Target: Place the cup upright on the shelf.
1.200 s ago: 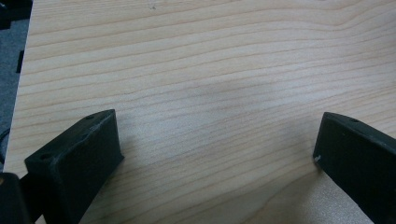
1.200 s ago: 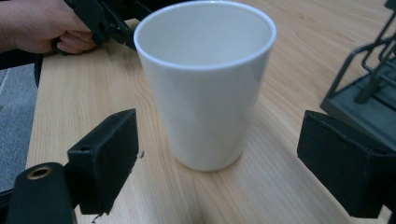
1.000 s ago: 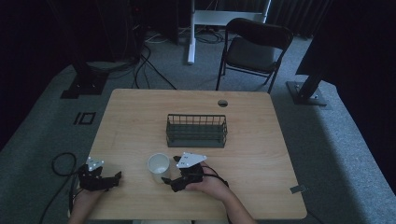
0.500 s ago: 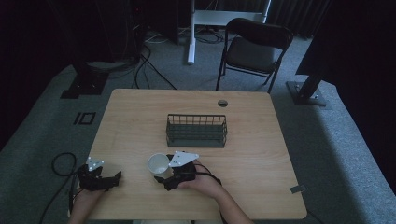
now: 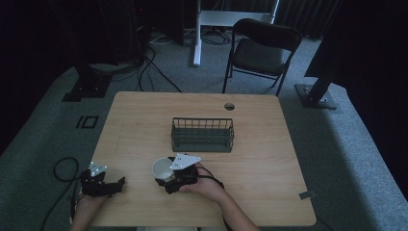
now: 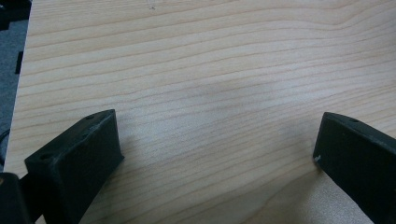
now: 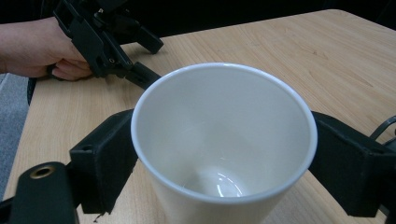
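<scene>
Dim room, folding chair (image 5: 262, 53), grey carpet (image 5: 43, 134)

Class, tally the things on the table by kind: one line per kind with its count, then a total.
White cup: 1
Dark wire basket: 1
Hand-held tongs: 2, the left tongs and the right tongs
Total: 4

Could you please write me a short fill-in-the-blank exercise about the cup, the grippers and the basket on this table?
1. The right gripper has its jaws on either side of a white ____.
2. The cup stands upright and is ____ inside.
3. The left gripper has its jaws ____ over bare table.
4. The wire basket is ____ in colour.

Missing words: cup; empty; open; dark
</scene>
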